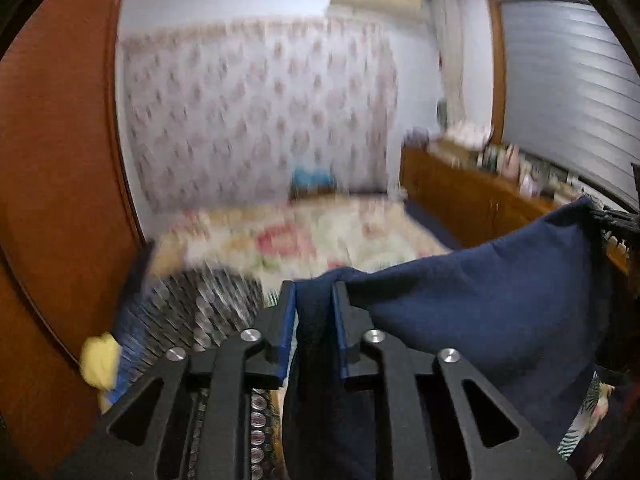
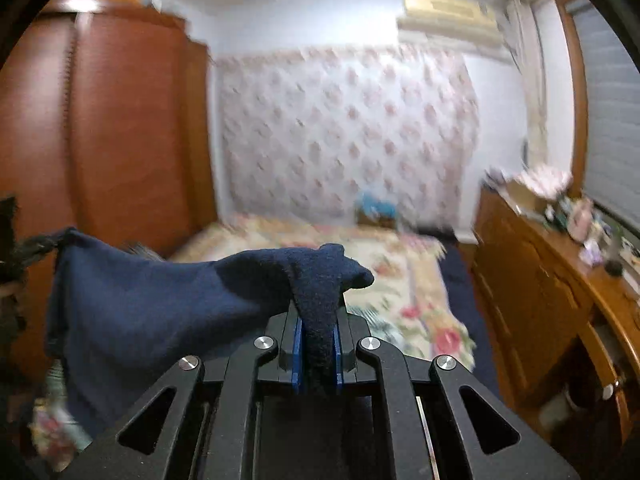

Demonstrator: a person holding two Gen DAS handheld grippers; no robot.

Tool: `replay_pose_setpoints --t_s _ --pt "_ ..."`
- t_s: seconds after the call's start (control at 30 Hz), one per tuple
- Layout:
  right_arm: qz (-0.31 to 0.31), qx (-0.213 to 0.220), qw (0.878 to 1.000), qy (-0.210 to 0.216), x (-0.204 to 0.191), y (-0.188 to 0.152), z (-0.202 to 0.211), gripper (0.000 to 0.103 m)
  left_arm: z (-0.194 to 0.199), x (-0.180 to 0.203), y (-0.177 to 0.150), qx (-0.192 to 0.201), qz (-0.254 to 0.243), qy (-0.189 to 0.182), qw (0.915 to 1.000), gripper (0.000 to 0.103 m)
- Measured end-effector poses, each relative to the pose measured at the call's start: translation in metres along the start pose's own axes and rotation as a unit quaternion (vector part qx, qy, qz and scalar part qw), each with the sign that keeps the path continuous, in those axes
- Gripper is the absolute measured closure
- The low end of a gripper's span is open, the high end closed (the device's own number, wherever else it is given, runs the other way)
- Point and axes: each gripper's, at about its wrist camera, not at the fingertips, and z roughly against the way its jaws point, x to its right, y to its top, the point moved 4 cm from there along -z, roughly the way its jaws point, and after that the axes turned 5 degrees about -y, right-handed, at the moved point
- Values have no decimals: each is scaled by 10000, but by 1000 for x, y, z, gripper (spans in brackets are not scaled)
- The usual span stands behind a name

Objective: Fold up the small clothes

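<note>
Both grippers, left (image 1: 314, 292) and right (image 2: 318, 312), pinch navy garment (image 1: 480, 300) between jaws

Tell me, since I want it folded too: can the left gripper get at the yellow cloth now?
Probably not: the left gripper is shut on the navy garment; the yellow cloth lies lower left.

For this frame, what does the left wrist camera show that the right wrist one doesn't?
Only the left wrist view shows a yellow item and a black-and-white patterned cloth lying low at the left, beside the wooden wardrobe.

Only the right wrist view shows the dresser front at full length and a lit patch on the wardrobe top.

Both show the navy garment stretched in the air between the left gripper and the right gripper, each shut on a bunched corner, above the floral bedspread, with the air conditioner high on the wall.
</note>
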Motion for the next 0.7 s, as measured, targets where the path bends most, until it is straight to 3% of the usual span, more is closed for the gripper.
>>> replay_pose_setpoints --t_s 0.07,0.13,0.2,0.23,0.27,0.37,0.53,0.7 --pt "-32 -300 9990 -319 -2 -20 -39 75 -20 -7 -19 -296 161 -201 9992 69" --pt "-202 -441 9986 -219 -5 -42 -58 67 -21 -10 -37 -274 127 -37 9995 58" --pt "-251 -497 9984 -95 -9 -60 -65 43 -18 -8 -50 -395 96 -123 9991 50" --pt "-250 -551 9981 -99 -9 -69 -68 40 -15 -5 -57 -451 82 -156 9988 44" --pt "-251 -605 9978 -106 -8 -75 -70 40 -12 -3 -62 -489 63 -168 9986 36" --pt "-358 -682 9970 29 -1 -83 -68 40 1 12 -73 -496 -47 -214 9985 27" --pt "-530 -728 9957 199 22 -85 -40 40 12 30 -92 -650 -66 -467 9968 23" --pt "-562 -1050 9925 272 27 -94 -26 40 10 45 -126 -915 54 -576 9941 23"
